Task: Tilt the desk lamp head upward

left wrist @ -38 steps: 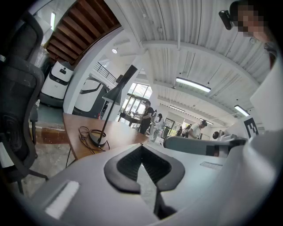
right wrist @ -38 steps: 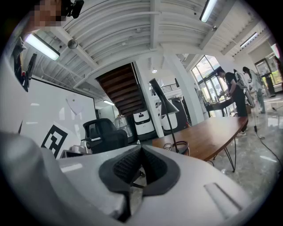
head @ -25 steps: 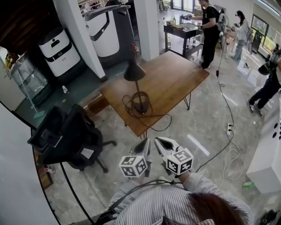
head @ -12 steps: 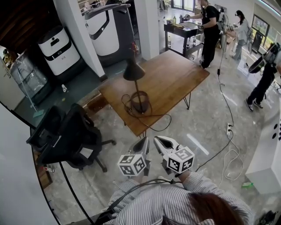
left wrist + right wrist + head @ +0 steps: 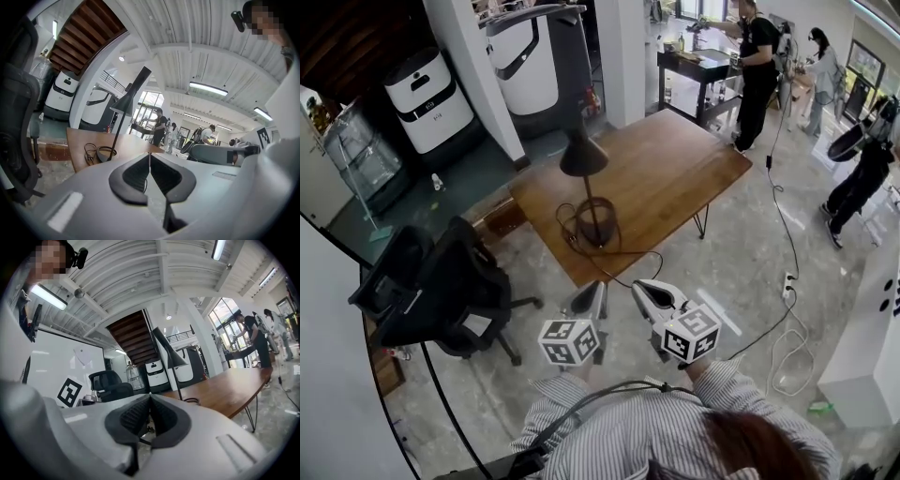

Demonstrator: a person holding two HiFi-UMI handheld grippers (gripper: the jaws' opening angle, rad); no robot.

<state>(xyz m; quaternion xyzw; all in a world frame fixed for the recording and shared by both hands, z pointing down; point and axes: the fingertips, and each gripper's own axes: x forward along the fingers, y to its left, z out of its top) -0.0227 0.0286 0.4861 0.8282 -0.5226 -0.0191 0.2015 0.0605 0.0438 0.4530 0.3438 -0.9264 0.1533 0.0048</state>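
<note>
Short of the table (image 5: 680,173), approach step: left gripper (image 5: 589,300) and right gripper (image 5: 651,293) both clenched, empty, well apart from the lamp head (image 5: 584,157). Next, likely: close in, open jaws, grip it.

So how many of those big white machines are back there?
2: the smaller machine left of the slanted pillar, the taller machine right of it. More may be hidden.
</note>
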